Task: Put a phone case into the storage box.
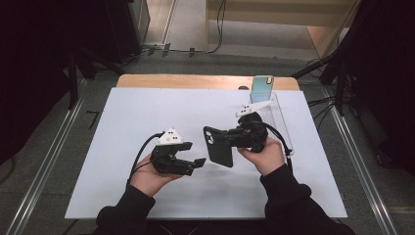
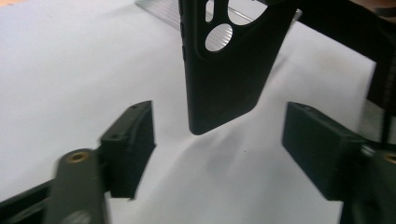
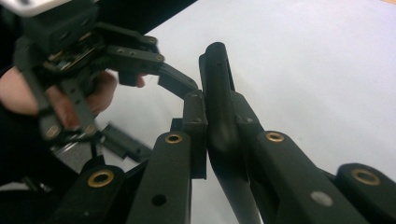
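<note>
Right gripper (image 1: 230, 138) pinches the black phone case (image 1: 219, 147) upright above the white table (image 1: 122, 117); left gripper (image 1: 192, 157), jaws spread and empty, should straddle the case's free lower end squarely before clamping.

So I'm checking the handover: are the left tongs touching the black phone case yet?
Apart. In the left gripper view the phone case hangs between the left tongs, white table showing either side.

Left gripper (image 1: 195, 154): jaws apart, nothing gripped, pointed toward right gripper (image 1: 221, 138). Right gripper: jaws clamped, angled toward left gripper, hand beneath.
</note>
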